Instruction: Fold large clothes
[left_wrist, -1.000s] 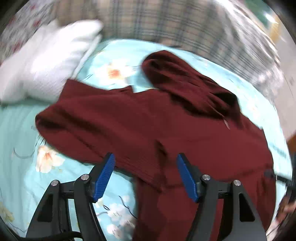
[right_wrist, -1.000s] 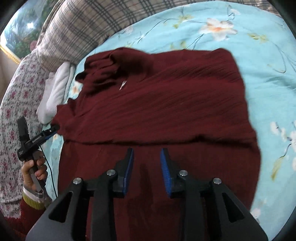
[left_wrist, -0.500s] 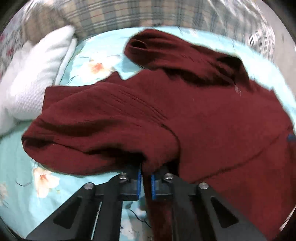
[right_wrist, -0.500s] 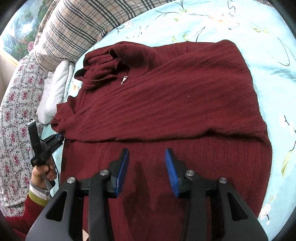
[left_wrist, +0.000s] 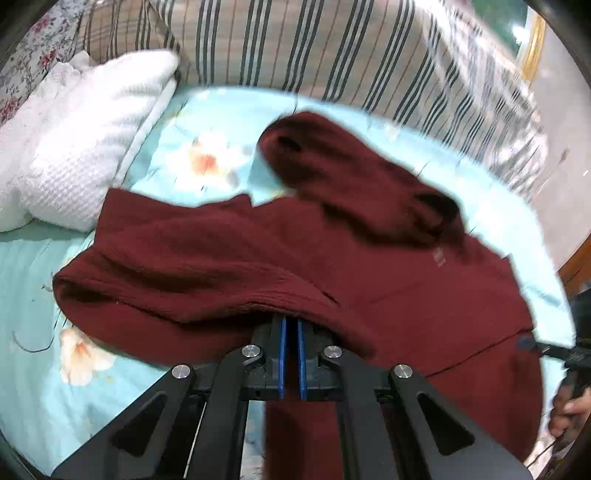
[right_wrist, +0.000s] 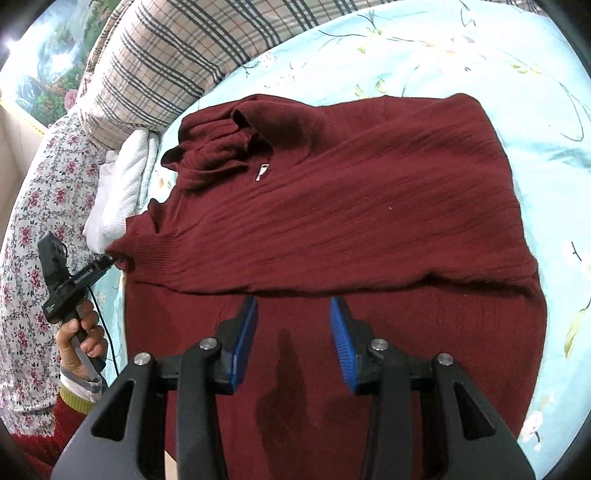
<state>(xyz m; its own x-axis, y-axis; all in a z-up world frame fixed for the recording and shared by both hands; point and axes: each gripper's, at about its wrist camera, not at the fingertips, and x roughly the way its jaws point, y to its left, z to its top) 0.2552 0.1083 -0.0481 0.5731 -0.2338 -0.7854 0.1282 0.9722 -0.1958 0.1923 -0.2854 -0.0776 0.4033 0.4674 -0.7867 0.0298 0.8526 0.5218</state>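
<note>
Currently the left gripper (left_wrist: 291, 354) has its jaws pinching the sleeve edge of the maroon sweater (right_wrist: 332, 206), spread on the bed (right_wrist: 461, 55); right gripper (right_wrist: 293, 339) hangs jaws spread, nothing between them, over the hem; risk: thin bite slips mid-fold, sleeve lands bunched; pinch depth hidden under the draped knit; left view motion-blurred, hem cut off.

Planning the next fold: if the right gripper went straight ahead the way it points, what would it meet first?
Most likely the maroon sweater: the open right gripper points down at its flat lower panel, just short of the folded edge, with nothing between. Exact depth is unclear.
</note>
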